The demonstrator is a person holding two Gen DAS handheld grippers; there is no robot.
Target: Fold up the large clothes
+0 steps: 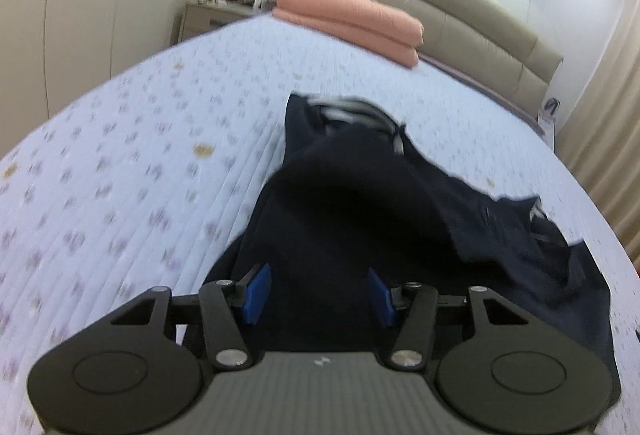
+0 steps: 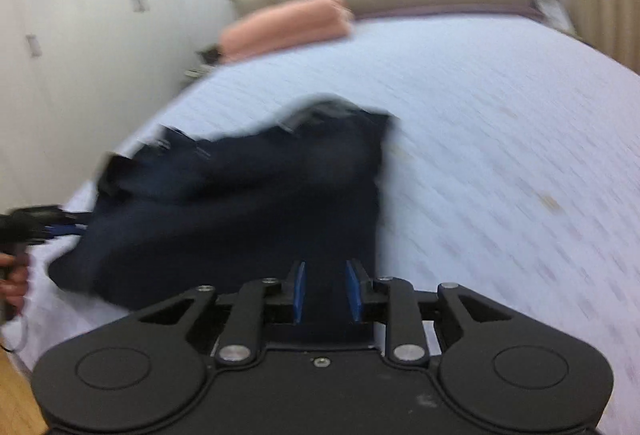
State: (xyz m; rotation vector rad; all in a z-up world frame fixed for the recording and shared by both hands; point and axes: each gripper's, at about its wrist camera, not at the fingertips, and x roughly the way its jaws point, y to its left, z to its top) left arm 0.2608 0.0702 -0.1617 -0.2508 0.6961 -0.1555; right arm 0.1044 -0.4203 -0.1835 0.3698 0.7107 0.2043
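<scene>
A dark navy garment (image 1: pixel 360 203) lies bunched on the pale blue patterned bed (image 1: pixel 120 163), with a striped waistband or collar at its far end. My left gripper (image 1: pixel 318 293) is open, its blue pads on either side of the cloth's near part. In the right wrist view the garment (image 2: pixel 240 203) lies on the bed (image 2: pixel 500 155). My right gripper (image 2: pixel 326 291) is open with a narrower gap, over the garment's near right edge. The left gripper (image 2: pixel 60 229) shows at the garment's left edge, held by a hand. Both views are blurred.
A folded pink blanket (image 1: pixel 352 19) lies at the head of the bed against a beige padded headboard (image 1: pixel 440 3). A nightstand (image 1: pixel 216 15) stands by the white wardrobe wall at left. Curtains (image 1: pixel 608 123) hang at right. Wood floor (image 2: pixel 16 395) shows at bottom left.
</scene>
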